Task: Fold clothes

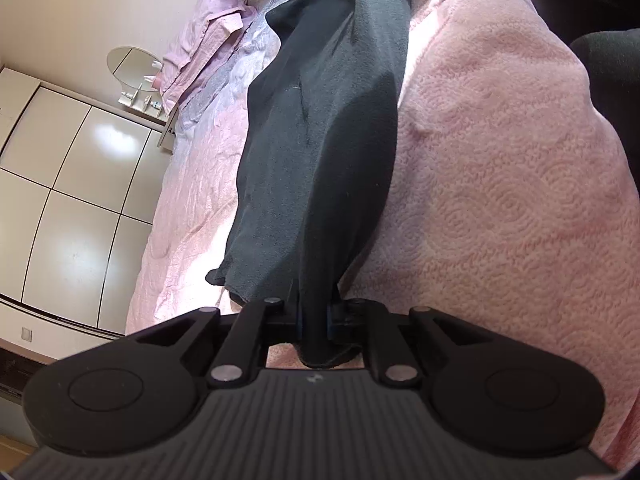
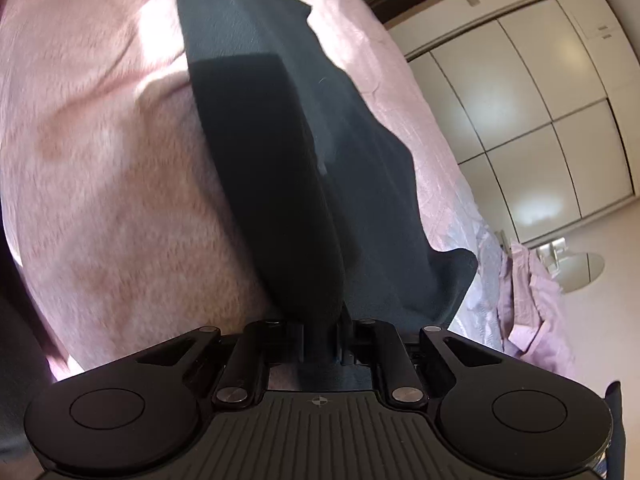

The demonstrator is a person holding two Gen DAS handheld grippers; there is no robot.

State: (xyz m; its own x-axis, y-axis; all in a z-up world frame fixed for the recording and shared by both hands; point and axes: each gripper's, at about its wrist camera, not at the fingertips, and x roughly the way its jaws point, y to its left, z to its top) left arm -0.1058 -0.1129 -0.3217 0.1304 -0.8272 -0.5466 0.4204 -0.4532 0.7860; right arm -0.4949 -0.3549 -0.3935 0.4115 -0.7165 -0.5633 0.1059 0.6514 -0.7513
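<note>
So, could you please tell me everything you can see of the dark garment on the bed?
The dark garment is a charcoal, soft, fleece-like cloth, stretched long across the pink bedspread. One end is pinched in the left gripper, the other in the right gripper, both shut on it. Between them it rests on the bed, one long side doubled into a thicker fold, the other edge loose and wavy.

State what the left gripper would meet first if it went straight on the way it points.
The left gripper, shut on the dark fleece garment, would likely run along that cloth, then press into the pink textured bedspread beneath; depth is unclear.
</note>
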